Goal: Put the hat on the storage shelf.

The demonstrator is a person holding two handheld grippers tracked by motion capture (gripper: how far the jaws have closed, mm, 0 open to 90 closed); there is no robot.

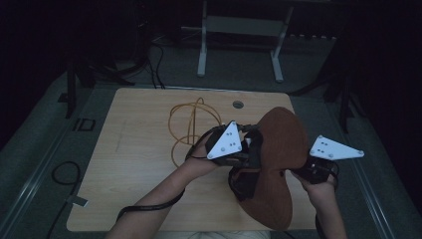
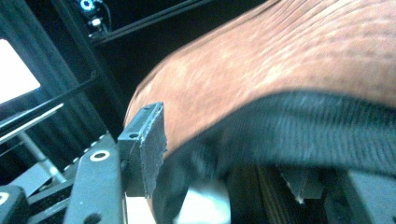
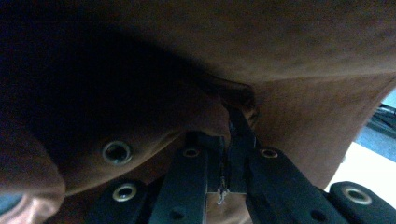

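Observation:
A brown felt hat (image 1: pixel 278 149) with a black inner band (image 2: pixel 303 130) hangs above the wooden table (image 1: pixel 139 169) between both hands. My left gripper (image 1: pixel 251 149) is at the hat's left side. In the left gripper view its jaws (image 2: pixel 224 177) stand apart around the brim and black band, and the left pad (image 2: pixel 149 144) sits just clear of the fabric. My right gripper (image 1: pixel 298 172) holds the hat's right lower edge. In the right gripper view its jaws (image 3: pixel 227 154) are pinched shut on a fold of brown fabric (image 3: pixel 303 56), next to two metal eyelets (image 3: pixel 116 152).
A looped orange cable (image 1: pixel 191 127) lies on the table behind the left hand. A round cable hole (image 1: pixel 238 104) sits near the far edge. A white metal stand (image 1: pixel 239 30) is beyond the table, and a black cable (image 1: pixel 62 172) curls on the floor at left.

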